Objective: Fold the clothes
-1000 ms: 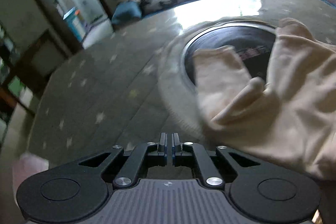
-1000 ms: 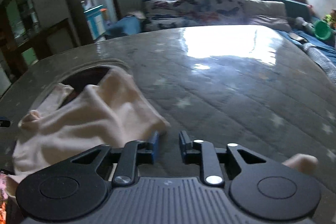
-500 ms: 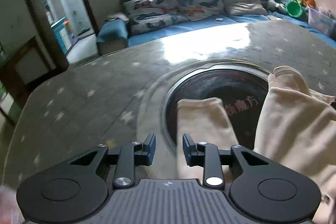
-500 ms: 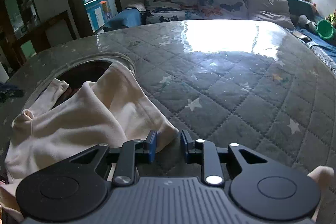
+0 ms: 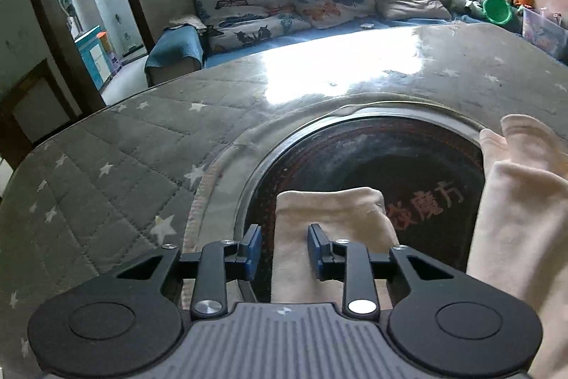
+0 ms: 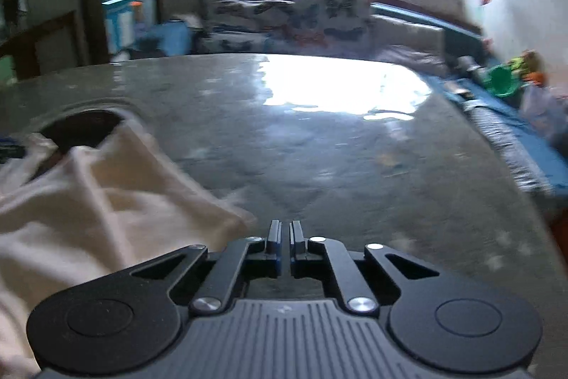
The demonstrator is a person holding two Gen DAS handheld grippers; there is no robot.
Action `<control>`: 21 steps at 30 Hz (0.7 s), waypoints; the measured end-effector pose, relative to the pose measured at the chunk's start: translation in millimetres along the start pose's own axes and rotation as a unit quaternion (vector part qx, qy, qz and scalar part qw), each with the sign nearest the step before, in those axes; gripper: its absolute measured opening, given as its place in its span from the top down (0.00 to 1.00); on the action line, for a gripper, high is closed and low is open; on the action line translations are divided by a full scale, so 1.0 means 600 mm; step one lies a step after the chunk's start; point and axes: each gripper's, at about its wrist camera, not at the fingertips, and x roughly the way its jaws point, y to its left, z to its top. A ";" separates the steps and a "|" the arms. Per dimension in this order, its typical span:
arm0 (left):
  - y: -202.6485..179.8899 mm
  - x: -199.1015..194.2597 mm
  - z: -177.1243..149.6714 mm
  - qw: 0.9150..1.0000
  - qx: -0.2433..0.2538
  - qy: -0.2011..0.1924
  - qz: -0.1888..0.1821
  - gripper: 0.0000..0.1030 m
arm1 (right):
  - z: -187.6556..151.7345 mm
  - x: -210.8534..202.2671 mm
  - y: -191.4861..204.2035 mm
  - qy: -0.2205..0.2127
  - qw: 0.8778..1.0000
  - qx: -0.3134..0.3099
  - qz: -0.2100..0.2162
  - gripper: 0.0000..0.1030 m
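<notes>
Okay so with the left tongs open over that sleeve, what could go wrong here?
The left tongs straddle only the edge of the cream sleeve, so they may pinch a thin bit that slips. The sleeve lies over the dark round inset, where fabric could sag. The right tongs look shut, apparently on nothing, beside the garment.

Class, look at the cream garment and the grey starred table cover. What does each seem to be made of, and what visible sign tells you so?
Cream garment: probably soft matte knit, perhaps cotton; it slumps in rounded folds with no sheen. Grey starred table cover: quilted fabric, shown by diamond stitch lines, seemingly under a clear glossy sheet, since the window glares off it.
</notes>
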 end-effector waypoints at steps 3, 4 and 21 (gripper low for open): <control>-0.013 -0.005 -0.009 1.000 0.026 -0.009 0.013 0.93 | 0.007 0.002 -0.018 0.004 1.000 0.012 -0.010 0.96; -0.018 -0.006 -0.012 0.999 0.035 -0.013 0.019 0.95 | 0.011 0.003 -0.024 0.009 1.000 0.021 0.005 0.96; 0.147 -0.099 -0.097 0.979 -0.065 0.023 0.192 0.97 | 0.001 0.005 0.012 0.014 0.995 0.040 0.096 0.72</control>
